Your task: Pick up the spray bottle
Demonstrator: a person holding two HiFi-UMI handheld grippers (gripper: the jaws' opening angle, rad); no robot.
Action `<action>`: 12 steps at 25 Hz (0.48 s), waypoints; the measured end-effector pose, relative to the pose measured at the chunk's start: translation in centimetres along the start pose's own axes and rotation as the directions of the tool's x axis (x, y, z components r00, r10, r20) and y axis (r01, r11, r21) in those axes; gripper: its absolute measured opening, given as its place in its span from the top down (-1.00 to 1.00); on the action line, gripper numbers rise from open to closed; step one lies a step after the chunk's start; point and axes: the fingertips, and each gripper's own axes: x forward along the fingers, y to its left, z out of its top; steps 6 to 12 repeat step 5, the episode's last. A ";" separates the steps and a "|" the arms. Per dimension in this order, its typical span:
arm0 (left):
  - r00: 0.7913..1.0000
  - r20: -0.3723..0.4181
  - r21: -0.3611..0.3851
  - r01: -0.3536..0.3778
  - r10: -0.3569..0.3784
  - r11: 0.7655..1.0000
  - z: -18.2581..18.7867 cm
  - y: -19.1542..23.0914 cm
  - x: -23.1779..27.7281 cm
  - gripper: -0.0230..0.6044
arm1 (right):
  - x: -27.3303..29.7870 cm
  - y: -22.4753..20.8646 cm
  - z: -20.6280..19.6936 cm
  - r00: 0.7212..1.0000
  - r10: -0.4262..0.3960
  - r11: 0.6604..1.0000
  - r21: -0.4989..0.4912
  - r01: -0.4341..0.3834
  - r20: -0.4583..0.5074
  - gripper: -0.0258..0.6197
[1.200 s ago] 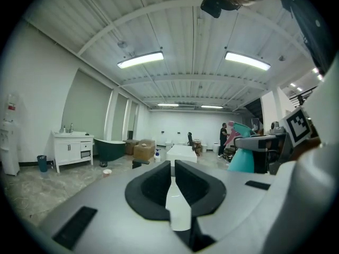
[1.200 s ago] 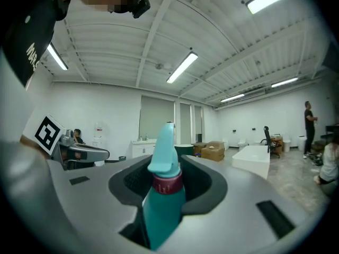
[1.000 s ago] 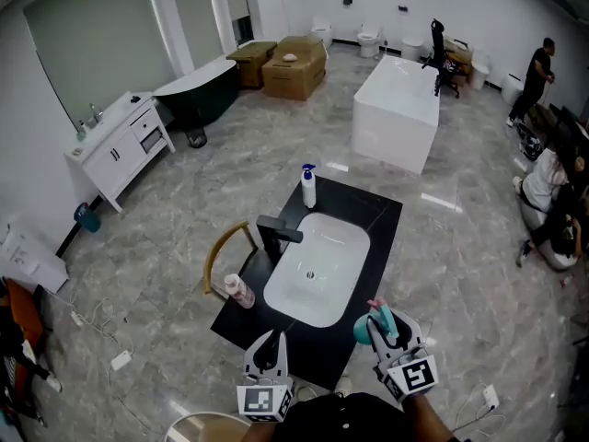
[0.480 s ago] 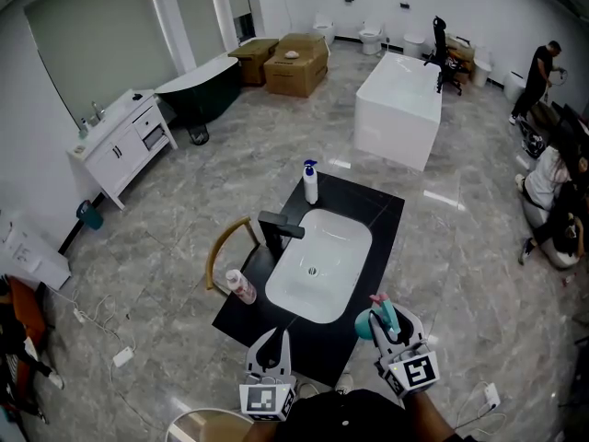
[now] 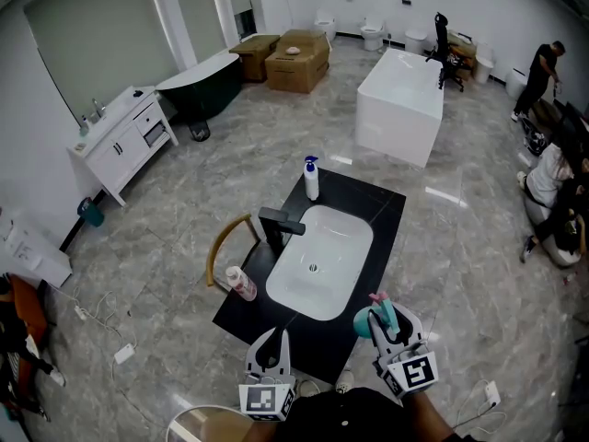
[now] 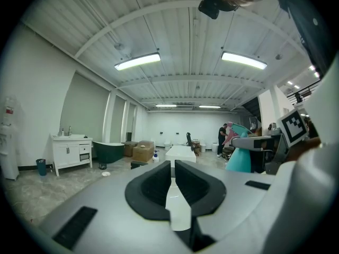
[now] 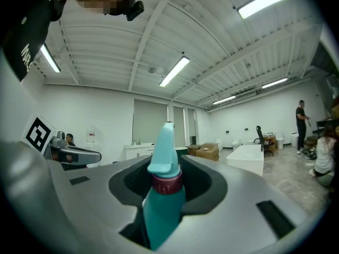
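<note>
The teal spray bottle (image 7: pixel 162 208) is gripped at its red collar by the right tongs (image 5: pixel 386 328). The left tongs (image 6: pixel 172 180), beside them, are closed on nothing. A firm, level hold is advised, clear of the counter (image 5: pixel 368 212) ahead.

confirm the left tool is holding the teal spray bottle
No, it's the other side. The right tool is holding the teal spray bottle. The right gripper view shows the bottle clamped between that tool's jaws. In the left gripper view, the left tool has nothing between its jaws.
</note>
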 end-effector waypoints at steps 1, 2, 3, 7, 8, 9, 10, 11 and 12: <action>1.000 0.003 0.002 -0.001 0.001 1.000 0.0 0.0 0.0 0.82 | 0.0 0.0 0.0 1.000 0.002 1.000 0.001 -0.002 0.000 0.51; 1.000 0.006 0.004 -0.001 0.001 1.000 0.0 0.0 0.0 0.82 | 0.1 0.1 0.0 1.000 0.003 1.000 0.000 -0.003 0.001 0.51; 1.000 0.008 0.005 -0.002 0.002 1.000 0.0 0.0 0.0 0.82 | 0.1 0.1 0.0 1.000 0.004 1.000 -0.003 -0.004 0.002 0.51; 1.000 0.011 0.005 -0.004 0.004 1.000 0.0 0.1 0.0 0.82 | 0.1 0.1 0.0 1.000 0.006 1.000 -0.012 -0.006 0.005 0.51; 1.000 0.011 0.005 -0.004 0.004 1.000 0.0 0.1 0.0 0.82 | 0.1 0.1 0.0 1.000 0.006 1.000 -0.012 -0.006 0.005 0.51; 1.000 0.011 0.005 -0.004 0.004 1.000 0.0 0.1 0.0 0.82 | 0.1 0.1 0.0 1.000 0.006 1.000 -0.012 -0.006 0.005 0.51; 1.000 0.011 0.005 -0.004 0.004 1.000 0.0 0.1 0.0 0.82 | 0.1 0.1 0.0 1.000 0.006 1.000 -0.012 -0.006 0.005 0.51; 1.000 0.011 0.005 -0.004 0.004 1.000 0.0 0.1 0.0 0.82 | 0.1 0.1 0.0 1.000 0.006 1.000 -0.012 -0.006 0.005 0.51; 1.000 0.011 0.005 -0.004 0.004 1.000 0.0 0.1 0.0 0.82 | 0.1 0.1 0.0 1.000 0.006 1.000 -0.012 -0.006 0.005 0.51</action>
